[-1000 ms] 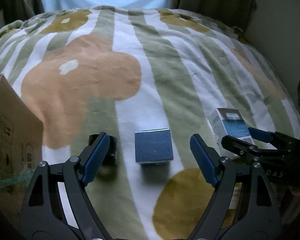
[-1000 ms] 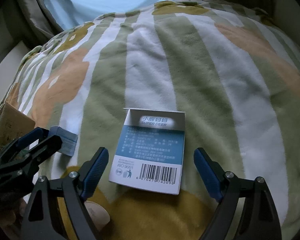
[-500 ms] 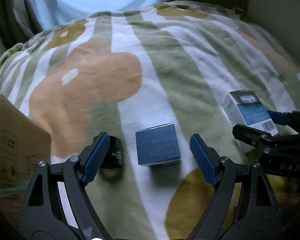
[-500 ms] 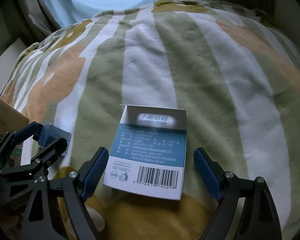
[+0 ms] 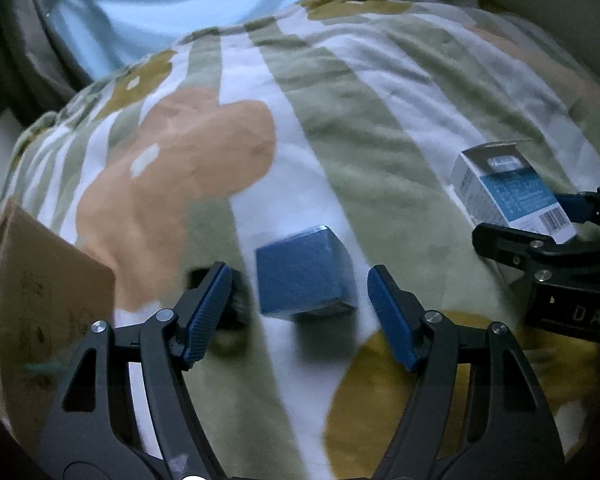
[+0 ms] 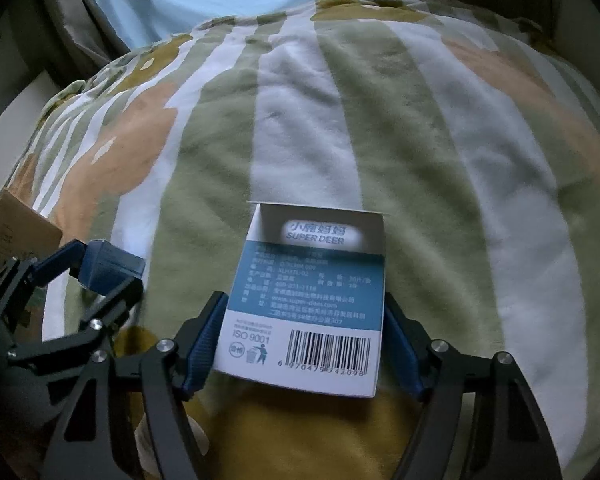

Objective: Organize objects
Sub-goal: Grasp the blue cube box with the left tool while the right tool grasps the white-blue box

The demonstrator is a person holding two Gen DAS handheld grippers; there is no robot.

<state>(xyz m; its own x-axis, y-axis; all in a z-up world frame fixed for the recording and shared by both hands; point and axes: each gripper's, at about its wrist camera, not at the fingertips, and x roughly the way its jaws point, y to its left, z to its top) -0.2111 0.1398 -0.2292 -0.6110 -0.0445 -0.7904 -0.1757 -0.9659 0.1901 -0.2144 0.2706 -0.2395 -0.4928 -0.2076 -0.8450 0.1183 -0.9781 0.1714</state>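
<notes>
A white and blue "Super Deer" carton [image 6: 308, 296] lies on the striped blanket, and my right gripper [image 6: 305, 340] is shut on its near end, a pad on each side. It also shows in the left wrist view [image 5: 508, 188] held by the right gripper [image 5: 540, 232]. A small dark blue box [image 5: 304, 276] sits on the blanket between the fingers of my left gripper [image 5: 300, 312], which is open around it without touching. A small black object [image 5: 236, 300] sits just behind the left finger, mostly hidden. The left gripper also appears in the right wrist view [image 6: 96, 280].
A brown cardboard box [image 5: 32, 300] stands at the left edge of the bed and shows in the right wrist view [image 6: 16, 224]. The green, white and orange blanket [image 6: 380, 120] covers the bed. Curtains and a lit window lie beyond.
My right gripper has closed from open onto the carton's sides. My left gripper has narrowed somewhat around the blue box and the view has swung.
</notes>
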